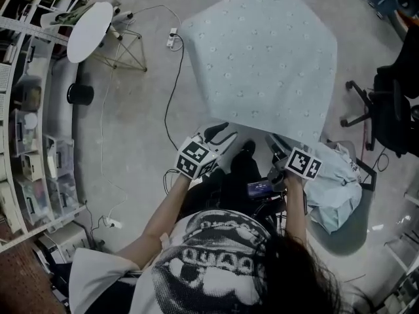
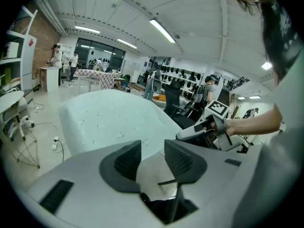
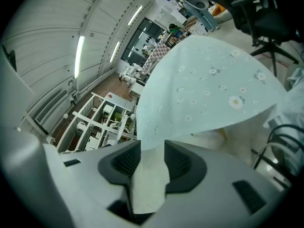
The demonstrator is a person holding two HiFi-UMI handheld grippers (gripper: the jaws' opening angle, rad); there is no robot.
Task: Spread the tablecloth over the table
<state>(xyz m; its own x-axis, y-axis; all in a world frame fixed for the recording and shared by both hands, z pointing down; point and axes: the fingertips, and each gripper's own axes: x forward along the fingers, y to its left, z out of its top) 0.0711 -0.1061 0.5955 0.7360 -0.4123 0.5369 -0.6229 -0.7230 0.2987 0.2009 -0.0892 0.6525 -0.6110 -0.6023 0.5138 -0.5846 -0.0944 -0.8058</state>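
Head view showed the tablecloth (image 1: 262,57), pale blue-green and sprigged with small daisies. It billowed out ahead of the person above the grey floor (image 1: 131,129), and its near edge reached both grippers. In the right gripper view the right gripper (image 3: 153,163) was clenched on that edge, with a folded strip of the cloth running down between its ribbed pads. In the left gripper view the left gripper (image 2: 153,158) likewise grasped the cloth, and pale fabric filled the narrow gap between its pads. Each gripper carried a cube of black-and-white square markers. The only lettering in sight was the bold print on the person's shirt (image 1: 216,260), which was too warped to read. A heap of similar pale fabric (image 1: 337,182) lay just beside the right gripper, and a black office chair (image 1: 393,110) stood beyond it. Well apart on the other side were a round white table (image 1: 90,31), a black cable (image 1: 171,97) trailing across the floor, and stocked shelves (image 1: 33,149) whose labels were too small to make out.
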